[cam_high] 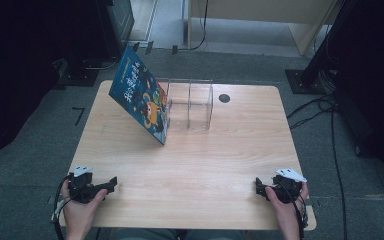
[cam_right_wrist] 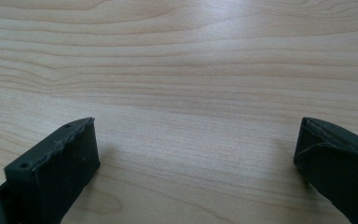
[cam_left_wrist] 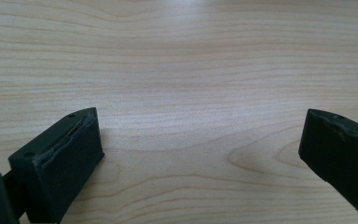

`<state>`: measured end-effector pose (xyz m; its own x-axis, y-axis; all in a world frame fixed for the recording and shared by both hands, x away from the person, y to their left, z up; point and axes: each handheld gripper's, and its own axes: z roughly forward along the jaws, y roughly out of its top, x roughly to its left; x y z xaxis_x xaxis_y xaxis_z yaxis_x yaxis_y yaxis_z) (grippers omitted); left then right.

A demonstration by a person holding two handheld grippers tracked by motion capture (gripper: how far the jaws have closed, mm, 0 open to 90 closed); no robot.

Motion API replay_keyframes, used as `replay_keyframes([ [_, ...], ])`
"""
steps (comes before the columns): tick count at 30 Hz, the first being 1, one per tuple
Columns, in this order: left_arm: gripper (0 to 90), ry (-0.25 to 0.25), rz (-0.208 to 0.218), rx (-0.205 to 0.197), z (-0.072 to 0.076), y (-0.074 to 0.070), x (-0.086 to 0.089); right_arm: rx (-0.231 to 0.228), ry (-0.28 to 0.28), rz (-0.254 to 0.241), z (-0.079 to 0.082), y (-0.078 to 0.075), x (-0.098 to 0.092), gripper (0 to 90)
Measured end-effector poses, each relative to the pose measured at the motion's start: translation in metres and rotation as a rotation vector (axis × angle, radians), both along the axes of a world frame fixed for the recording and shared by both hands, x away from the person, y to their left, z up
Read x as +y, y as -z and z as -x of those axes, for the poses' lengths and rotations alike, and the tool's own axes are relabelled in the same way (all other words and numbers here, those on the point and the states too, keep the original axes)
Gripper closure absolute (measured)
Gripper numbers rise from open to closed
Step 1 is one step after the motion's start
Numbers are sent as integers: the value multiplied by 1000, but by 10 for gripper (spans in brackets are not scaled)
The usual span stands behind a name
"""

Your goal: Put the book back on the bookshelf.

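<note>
Left gripper (cam_high: 111, 183) at near left corner of wooden table (cam_high: 220, 165), held in hand (cam_high: 80, 210), resting low over tabletop; jaws spread wide, nothing between them but bare wood. Book (cam_high: 141, 96) with blue cartoon cover stands tilted at far left, leaning against clear acrylic holder (cam_high: 192, 104) just to its right, well apart from both grippers. Right gripper (cam_high: 257, 187) at near right corner, jaws likewise wide apart, holding nothing.
</note>
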<state>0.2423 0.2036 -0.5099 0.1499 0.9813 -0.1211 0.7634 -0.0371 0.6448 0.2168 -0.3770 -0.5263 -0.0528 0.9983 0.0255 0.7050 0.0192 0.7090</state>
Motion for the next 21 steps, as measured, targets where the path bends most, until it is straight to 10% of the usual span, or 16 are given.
replay_keyframes([
  [8,0,-20,-133,-12,4,5,-14,0,0,0,0,0,0,0],
  [21,0,-31,-126,-62,4,9,-17,-1,-1,1,0,0,0,0],
])
